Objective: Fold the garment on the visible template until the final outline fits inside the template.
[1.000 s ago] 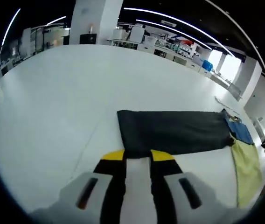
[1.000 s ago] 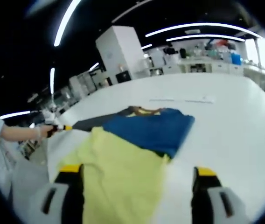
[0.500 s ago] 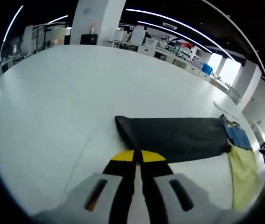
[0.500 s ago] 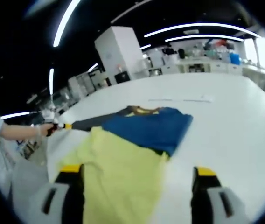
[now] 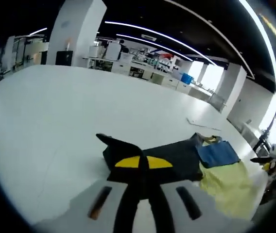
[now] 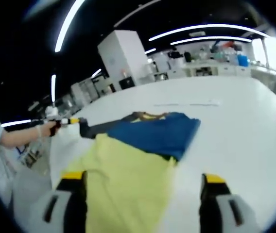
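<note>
White table (image 5: 55,111), left claw (image 5: 143,162) pinching lifted garment (image 5: 172,158), right claw (image 6: 143,182) spread

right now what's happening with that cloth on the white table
A person is folding a garment with black, blue and yellow sections on a white table. The left gripper is shut on the garment's black end, which is raised off the table toward the rest of the cloth. The right gripper is open, its jaws on either side of the yellow section, gripping nothing. The fold is only partway done.

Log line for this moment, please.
left hand-held gripper: shut on garment, black end lifted | right hand-held gripper: open above yellow part | table: white
</note>
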`<state>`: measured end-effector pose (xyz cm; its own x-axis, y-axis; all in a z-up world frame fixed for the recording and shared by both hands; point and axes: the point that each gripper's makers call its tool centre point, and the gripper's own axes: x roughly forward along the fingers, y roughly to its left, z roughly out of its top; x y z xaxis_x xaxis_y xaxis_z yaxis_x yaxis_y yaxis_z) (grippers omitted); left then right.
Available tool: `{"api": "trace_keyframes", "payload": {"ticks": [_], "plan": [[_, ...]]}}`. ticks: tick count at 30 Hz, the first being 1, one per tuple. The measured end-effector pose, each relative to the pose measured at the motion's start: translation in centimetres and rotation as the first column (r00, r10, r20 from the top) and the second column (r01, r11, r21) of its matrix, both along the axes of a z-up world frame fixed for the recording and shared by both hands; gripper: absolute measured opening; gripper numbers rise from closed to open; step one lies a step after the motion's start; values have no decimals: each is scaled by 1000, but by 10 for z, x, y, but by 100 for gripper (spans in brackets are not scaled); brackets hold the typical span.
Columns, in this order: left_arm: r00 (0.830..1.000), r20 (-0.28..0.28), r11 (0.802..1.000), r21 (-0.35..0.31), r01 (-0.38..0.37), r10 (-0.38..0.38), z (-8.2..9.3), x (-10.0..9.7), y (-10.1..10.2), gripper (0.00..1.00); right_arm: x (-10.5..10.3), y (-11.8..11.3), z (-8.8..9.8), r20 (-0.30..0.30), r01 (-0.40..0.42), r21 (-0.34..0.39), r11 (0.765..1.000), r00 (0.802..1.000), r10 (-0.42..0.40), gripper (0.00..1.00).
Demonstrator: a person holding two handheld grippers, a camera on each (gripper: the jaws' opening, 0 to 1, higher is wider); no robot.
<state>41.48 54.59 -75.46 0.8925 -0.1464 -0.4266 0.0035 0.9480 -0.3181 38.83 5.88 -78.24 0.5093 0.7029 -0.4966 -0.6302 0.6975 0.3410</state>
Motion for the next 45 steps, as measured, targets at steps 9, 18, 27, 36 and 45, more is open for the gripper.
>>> {"api": "trace_keyframes", "payload": {"ticks": [9,18,27,36,45], "plan": [[992,43,991,-54,122,-119,14,26,-87,0,-3,-6,-1,-1,32,33,999,999,-32,98],[975,76,973,-89,213,-207,25,63,-146,0,-3,-7,-1,-1,50,50,998,999,-50,98],[948,114,945,-104,309,-298,41,79,-210,0,-1,-8,1,1,71,69,995,997,-71,97],[918,136,910,-138,391,-373,46,97,-267,0,-1,-16,-1,-1,97,84,992,995,-97,97],[880,130,871,-135,471,-456,36,100,-333,0,-4,-24,-1,-7,129,101,986,992,-129,97]]}}
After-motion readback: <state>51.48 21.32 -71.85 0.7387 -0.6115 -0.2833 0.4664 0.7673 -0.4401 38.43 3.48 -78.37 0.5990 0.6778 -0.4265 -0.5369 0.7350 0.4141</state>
